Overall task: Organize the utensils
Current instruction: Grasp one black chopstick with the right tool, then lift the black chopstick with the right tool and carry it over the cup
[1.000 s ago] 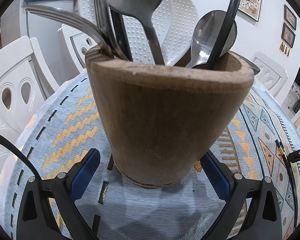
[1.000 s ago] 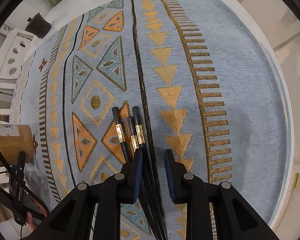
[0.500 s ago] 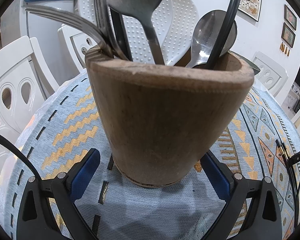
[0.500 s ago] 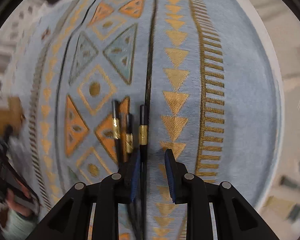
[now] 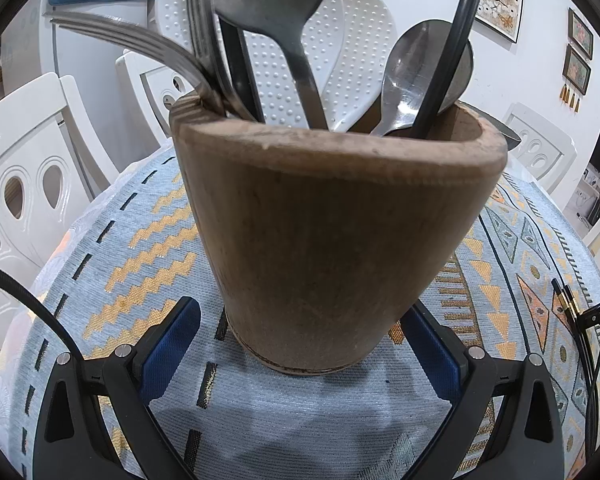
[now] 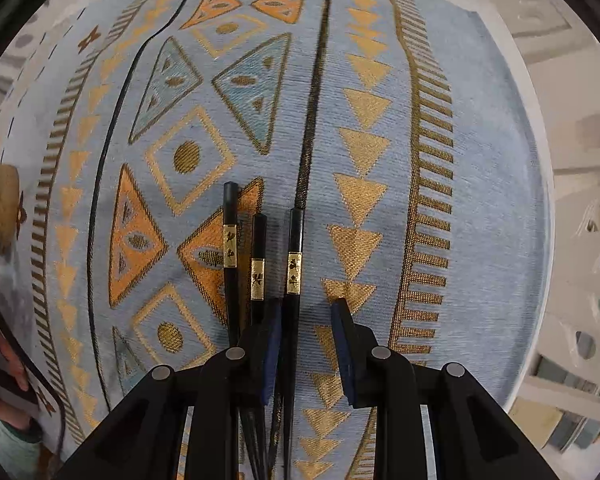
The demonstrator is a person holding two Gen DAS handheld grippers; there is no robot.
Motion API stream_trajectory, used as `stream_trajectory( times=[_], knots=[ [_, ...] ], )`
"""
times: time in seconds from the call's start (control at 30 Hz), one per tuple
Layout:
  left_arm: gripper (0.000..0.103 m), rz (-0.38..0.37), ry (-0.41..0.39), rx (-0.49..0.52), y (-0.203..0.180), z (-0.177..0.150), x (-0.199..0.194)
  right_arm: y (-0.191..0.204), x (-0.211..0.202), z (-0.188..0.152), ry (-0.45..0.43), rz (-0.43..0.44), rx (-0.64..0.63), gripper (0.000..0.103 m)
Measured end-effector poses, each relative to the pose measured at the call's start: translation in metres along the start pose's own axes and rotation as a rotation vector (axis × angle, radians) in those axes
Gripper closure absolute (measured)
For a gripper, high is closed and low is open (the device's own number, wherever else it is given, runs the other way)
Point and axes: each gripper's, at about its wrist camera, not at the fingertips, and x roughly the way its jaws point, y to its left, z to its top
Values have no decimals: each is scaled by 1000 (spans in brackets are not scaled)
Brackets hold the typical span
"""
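Right claw point(image 6: 306, 344) shifted, now straddling one slim lacquered chopstick point(image 6: 294, 256).

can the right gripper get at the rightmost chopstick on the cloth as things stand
Probably yes. The right gripper points down over the cloth with its jaws apart, and the rightmost chopstick already runs between them; nothing covers it.
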Motion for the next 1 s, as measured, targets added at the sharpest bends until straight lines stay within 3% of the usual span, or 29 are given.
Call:
stream_trajectory(
  times=[0.07,0.13,0.3,0.47,0.73,1.0],
  knots=[
    [2,3,-3,2,0,0,0,-3,0,-2,-21,10,15,80],
    [2,4,-3,2,1,0,0,-11,-4,-5,-59,46,48,97],
    [2,4,-2,2,1,-1,1,-36,-16,-22,-125,89,158,96],
    [2,4,-2,2,1,-1,1,-42,-68,-49,-286,157,149,96],
    [2,2,-1,1,0,0,0,-33,-155,-84,-575,212,101,97],
    [2,2,-1,1,-1,0,0,-3,-219,-79,-794,313,101,97]
  ],
)
